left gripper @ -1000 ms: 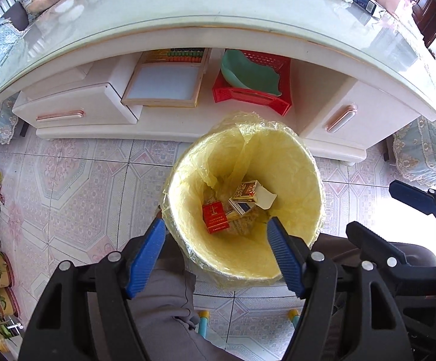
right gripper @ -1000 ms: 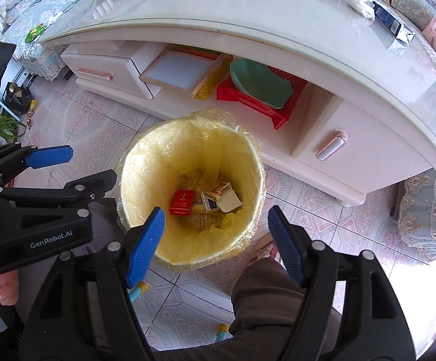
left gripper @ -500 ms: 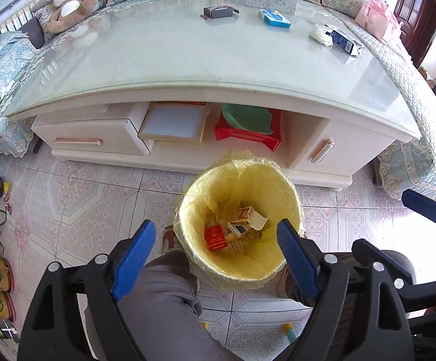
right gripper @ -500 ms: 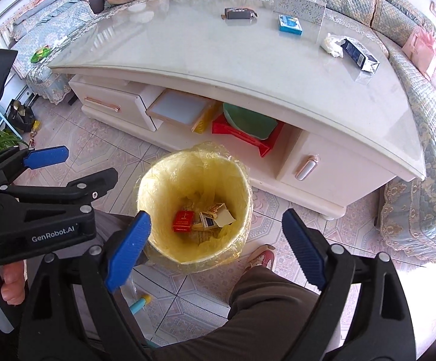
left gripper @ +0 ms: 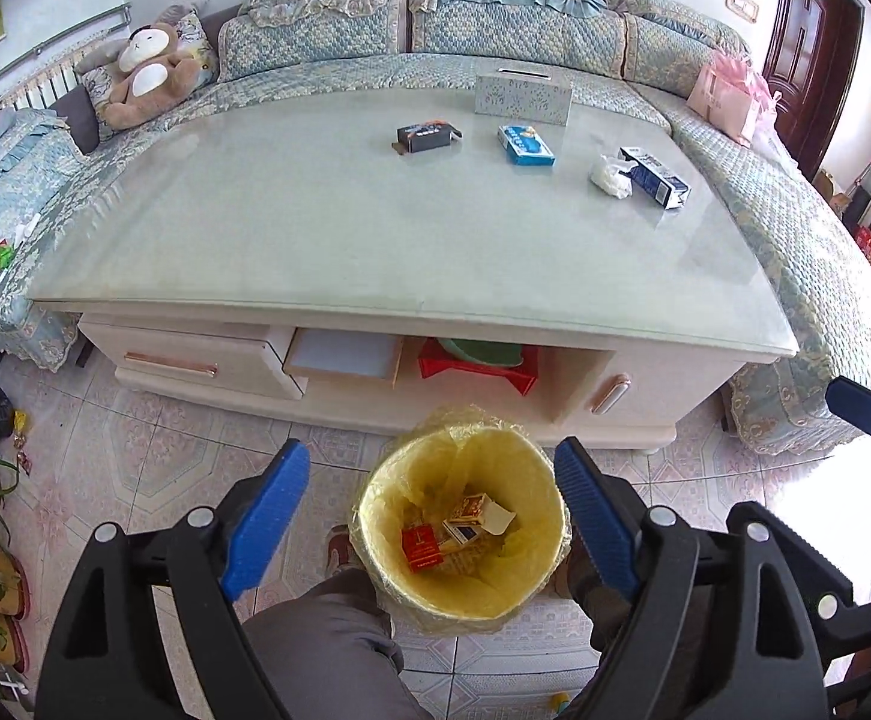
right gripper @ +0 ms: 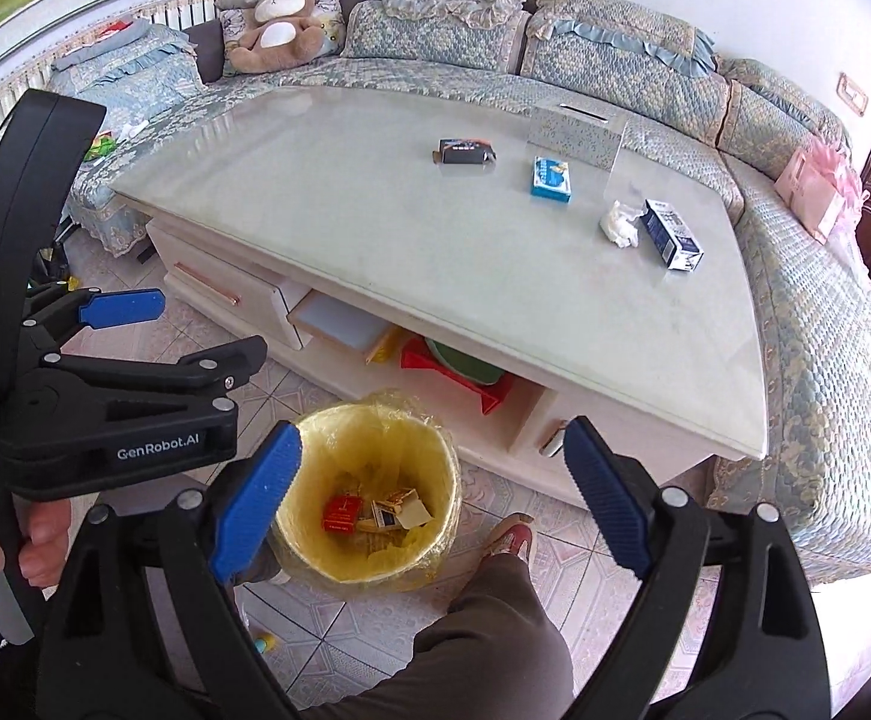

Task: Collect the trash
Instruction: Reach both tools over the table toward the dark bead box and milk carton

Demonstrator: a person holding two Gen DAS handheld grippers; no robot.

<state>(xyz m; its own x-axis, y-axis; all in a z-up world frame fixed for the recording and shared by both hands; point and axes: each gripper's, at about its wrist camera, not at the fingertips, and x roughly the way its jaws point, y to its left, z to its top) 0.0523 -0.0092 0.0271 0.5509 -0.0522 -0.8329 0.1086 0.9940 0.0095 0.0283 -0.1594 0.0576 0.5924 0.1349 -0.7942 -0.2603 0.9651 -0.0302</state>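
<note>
A bin with a yellow liner (left gripper: pixel 531 468) (right gripper: pixel 435 450) stands on the floor before the glass-topped coffee table (left gripper: pixel 315 228) (right gripper: pixel 375 222); it holds a red box (left gripper: pixel 420 547) and other small boxes. On the table lie a black box (left gripper: pixel 426 136) (right gripper: pixel 464 152), a blue box (left gripper: pixel 526 144) (right gripper: pixel 551 179), a crumpled tissue (left gripper: pixel 609 176) (right gripper: pixel 620 223) and a dark blue carton (left gripper: pixel 654 177) (right gripper: pixel 673 234). My left gripper (left gripper: pixel 429 516) and right gripper (right gripper: pixel 432 501) are open and empty, high above the bin.
A patterned tissue box (left gripper: pixel 523 95) stands at the table's far edge. A sofa (left gripper: pixel 495 18) wraps around the table, with a plush toy (left gripper: pixel 147 69) and a pink bag (left gripper: pixel 729 96). A red basket (left gripper: pixel 477 366) sits under the table. My legs are beside the bin.
Both grippers have risen and pulled back from the bin, so the whole tabletop and sofa have come into view. Both stayed open and empty.
</note>
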